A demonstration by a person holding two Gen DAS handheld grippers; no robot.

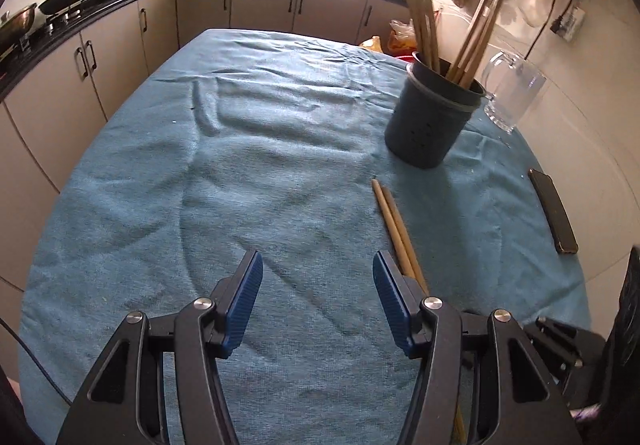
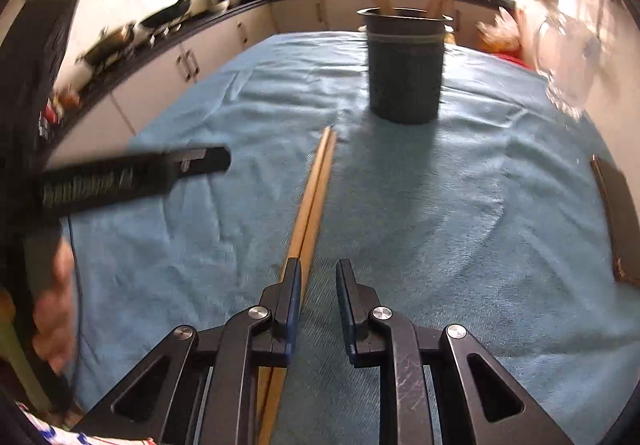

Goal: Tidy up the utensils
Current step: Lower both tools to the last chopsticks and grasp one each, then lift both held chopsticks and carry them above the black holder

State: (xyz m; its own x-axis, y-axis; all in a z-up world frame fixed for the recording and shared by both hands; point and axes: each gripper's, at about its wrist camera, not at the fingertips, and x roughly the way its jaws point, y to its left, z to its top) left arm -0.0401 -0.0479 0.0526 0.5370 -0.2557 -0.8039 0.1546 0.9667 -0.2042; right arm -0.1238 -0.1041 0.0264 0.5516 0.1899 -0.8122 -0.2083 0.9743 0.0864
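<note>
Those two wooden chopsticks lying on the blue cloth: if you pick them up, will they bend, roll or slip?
The chopsticks look like thin, straight wood, so probably stiff and light. Being rounded and slim, they might roll or split apart, though the fuzzy blue cloth should slow that. Their smooth surface may slip between fingers, likely pivoting if gripped near one end.

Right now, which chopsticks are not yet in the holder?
The pair of chopsticks lying flat on the blue cloth, in front of the holder. All others stand upright inside it.
</note>
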